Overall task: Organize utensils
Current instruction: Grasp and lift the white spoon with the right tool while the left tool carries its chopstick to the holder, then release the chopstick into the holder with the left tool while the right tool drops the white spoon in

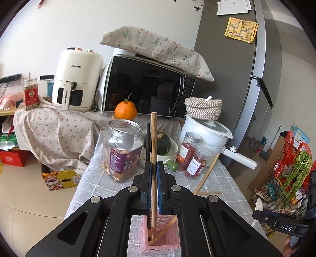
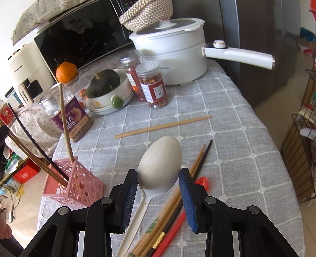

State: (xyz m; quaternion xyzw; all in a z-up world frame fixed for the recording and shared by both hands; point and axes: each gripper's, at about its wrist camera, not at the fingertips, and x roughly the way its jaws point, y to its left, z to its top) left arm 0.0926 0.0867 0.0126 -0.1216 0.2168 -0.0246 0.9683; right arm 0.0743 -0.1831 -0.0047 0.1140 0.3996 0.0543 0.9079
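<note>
Utensils sit partly sorted: your pink perforated holder (image 2: 74, 185) stands near the left edge of the tabletop (image 2: 227, 122), and it holds a few wooden chopsticks and a black one leaning out toward the left, plus one wooden chopstick (image 2: 66, 126) standing nearly upright at its far corner. Your left claw (image 1: 154, 172) is directly above that holder (image 1: 158, 237), its pads narrowed onto a wooden chopstick (image 1: 153, 142) whose lower end reaches down into the holder; a black chopstick (image 1: 148, 141) rises just beside the left pad, and you cannot tell whether it is pinched too. Your right claw (image 2: 159, 178) is open wide, with a white spoon (image 2: 161, 164) between the pads, its bowl pointing away from you; whether the pads touch it cannot be told. Under and beside the spoon lies a loose bundle of wooden chopsticks (image 2: 177, 199), a black chopstick (image 2: 205, 154) and a red spoon (image 2: 201, 182), all flat on the cloth. One more wooden chopstick (image 2: 162, 126) lies apart, farther up the tabletop. Behind it, a stack of white bowls (image 2: 110, 100) carries a dark green squash (image 2: 103, 83), two small jars (image 2: 152, 87) hold reddish dried contents, and a clear jar (image 2: 69, 110) with a purple label is filled only near the bottom. A white lidded pot (image 2: 171, 59) carries a woven basket (image 2: 146, 13) on its lid.
</note>
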